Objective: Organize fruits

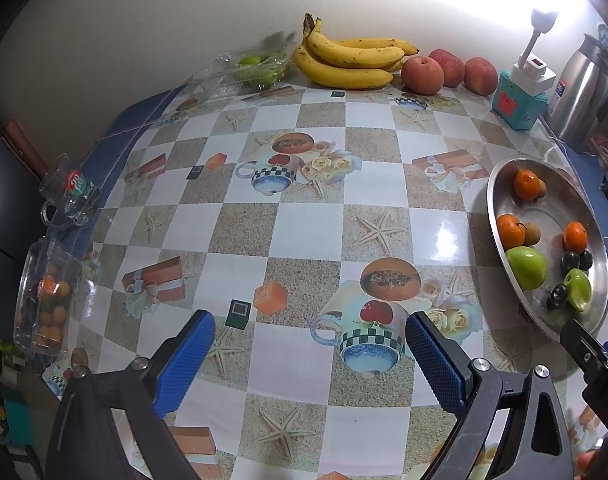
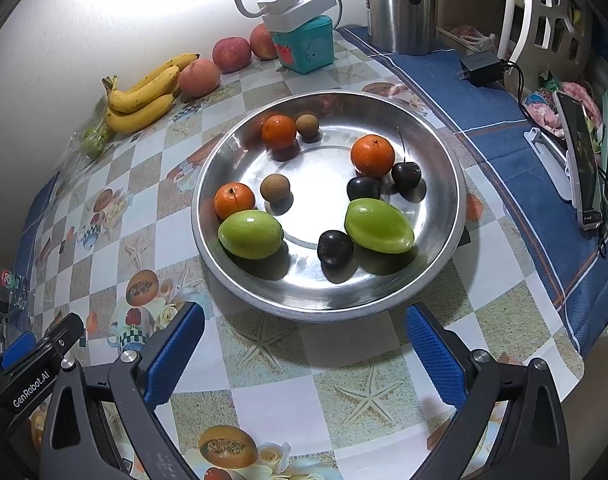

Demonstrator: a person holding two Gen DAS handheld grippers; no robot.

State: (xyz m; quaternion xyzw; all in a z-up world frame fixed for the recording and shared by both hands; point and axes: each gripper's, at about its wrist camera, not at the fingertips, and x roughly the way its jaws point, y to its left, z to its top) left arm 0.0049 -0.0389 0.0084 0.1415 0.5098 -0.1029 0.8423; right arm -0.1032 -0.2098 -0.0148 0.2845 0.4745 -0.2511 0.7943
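Observation:
A steel bowl [image 2: 444, 168] [image 1: 500, 176] on the patterned table holds three oranges [image 2: 372, 155], two green fruits [image 2: 378, 225], two brown longans [image 2: 275, 187] and three dark plums [image 2: 335, 247]. My right gripper [image 2: 304, 360] is open just in front of the bowl's near rim, nothing between its blue pads [image 2: 436, 360]. My left gripper [image 1: 310, 364] is open over bare tablecloth, left of the bowl. Bananas [image 1: 350, 58] [image 2: 141, 94] and three apples [image 1: 422, 74] [image 2: 231, 54] lie along the back wall. A clear box of green fruit [image 1: 255, 68] sits left of the bananas.
A teal box with a white lamp [image 2: 304, 44] [image 1: 522, 98] and a steel kettle [image 2: 402, 4] [image 1: 584, 88] stand behind the bowl. A charger [image 2: 482, 68] and a phone on a stand [image 2: 582, 160] are at the right. A glass mug [image 1: 73, 194] and clear container [image 1: 45, 300] sit at the left edge.

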